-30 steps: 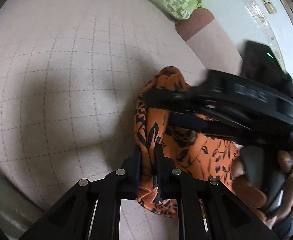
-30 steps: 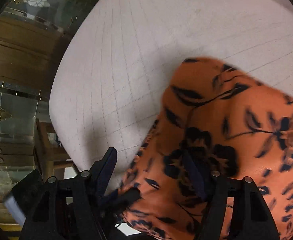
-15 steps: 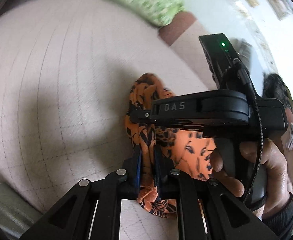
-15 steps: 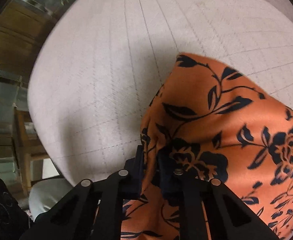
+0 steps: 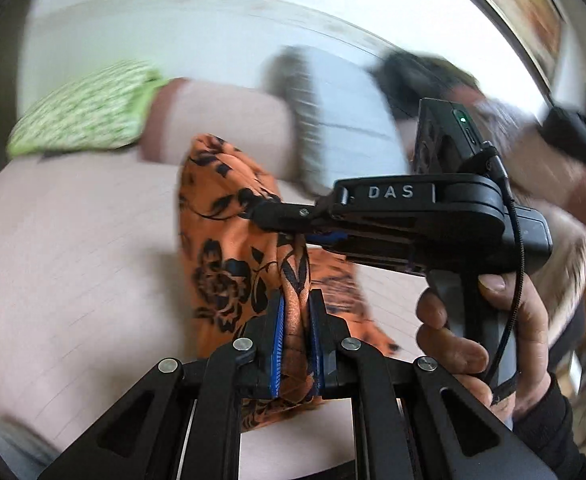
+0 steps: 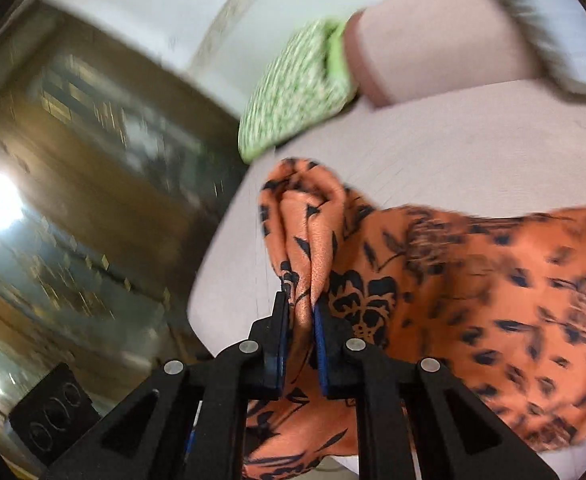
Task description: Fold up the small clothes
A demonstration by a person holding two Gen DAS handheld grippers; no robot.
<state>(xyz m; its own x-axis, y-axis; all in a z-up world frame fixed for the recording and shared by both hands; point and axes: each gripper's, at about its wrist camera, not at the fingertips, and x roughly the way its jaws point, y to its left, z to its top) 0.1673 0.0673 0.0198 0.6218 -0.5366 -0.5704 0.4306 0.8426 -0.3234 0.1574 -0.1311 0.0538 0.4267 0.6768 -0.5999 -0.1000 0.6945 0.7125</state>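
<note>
This is a home, most likely a bedroom or sitting room. A wide padded surface covered in pale pink quilted fabric (image 5: 73, 264) fills the lower view, like a bed or sofa. A green-and-white patterned pillow (image 5: 81, 116) lies at its far edge beside a pink bolster cushion (image 6: 425, 32). Dark wooden furniture with glass panels (image 6: 85, 168) stands alongside, below a plain white wall (image 5: 173, 28).

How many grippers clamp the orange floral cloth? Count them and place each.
2. The left gripper pinches a bunched fold of the orange floral cloth; the right gripper pinches another fold.
</note>
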